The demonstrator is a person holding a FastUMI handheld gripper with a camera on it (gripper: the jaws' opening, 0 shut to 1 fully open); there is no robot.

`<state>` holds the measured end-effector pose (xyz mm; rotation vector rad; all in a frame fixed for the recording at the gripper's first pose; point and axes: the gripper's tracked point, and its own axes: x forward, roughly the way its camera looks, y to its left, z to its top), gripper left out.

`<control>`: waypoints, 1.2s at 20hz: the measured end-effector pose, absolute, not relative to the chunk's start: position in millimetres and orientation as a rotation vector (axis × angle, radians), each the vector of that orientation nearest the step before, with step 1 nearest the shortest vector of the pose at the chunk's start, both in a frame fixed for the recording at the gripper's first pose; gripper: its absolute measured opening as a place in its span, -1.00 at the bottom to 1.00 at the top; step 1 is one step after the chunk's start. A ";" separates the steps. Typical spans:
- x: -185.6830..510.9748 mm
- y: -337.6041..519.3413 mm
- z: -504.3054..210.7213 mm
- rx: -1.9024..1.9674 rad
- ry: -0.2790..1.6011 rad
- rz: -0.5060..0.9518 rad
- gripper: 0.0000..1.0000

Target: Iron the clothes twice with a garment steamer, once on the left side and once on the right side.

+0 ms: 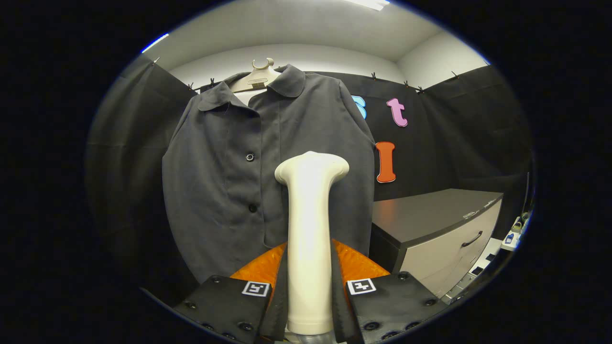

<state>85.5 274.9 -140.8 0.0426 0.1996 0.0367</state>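
Gripper view: jaws clenched on the garment steamer (pixel 310 239), both fingers pressing its cream handle from either side; gripper (pixel 310 306) holds it upright, head flaring at the top. The steamer head sits in front of the dark shirt (pixel 267 181), near the button placket on the shirt's lower middle; contact or a small gap, cannot tell. The shirt hangs on a hanger (pixel 258 76) against the booth's black cloth wall, collar up, buttons done.

Risks, as judgement: the shirt hangs loose, so a push from the head likely swings it away or bunches the cloth instead of smoothing it. Starting near the centre could blur the left and right passes, one side missed or done twice. The head could catch a button (pixel 250 157) and drag the placket. The smooth handle could twist in the grip if the head drags on fabric.

Containers: a cabinet (pixel 444 234) stands right of the shirt, drawer with a dark handle, closed, contents hidden. Small items lie beyond it, too small to tell.
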 end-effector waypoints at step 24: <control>8.7 260.1 -267.6 0.012 0.457 0.018 -0.10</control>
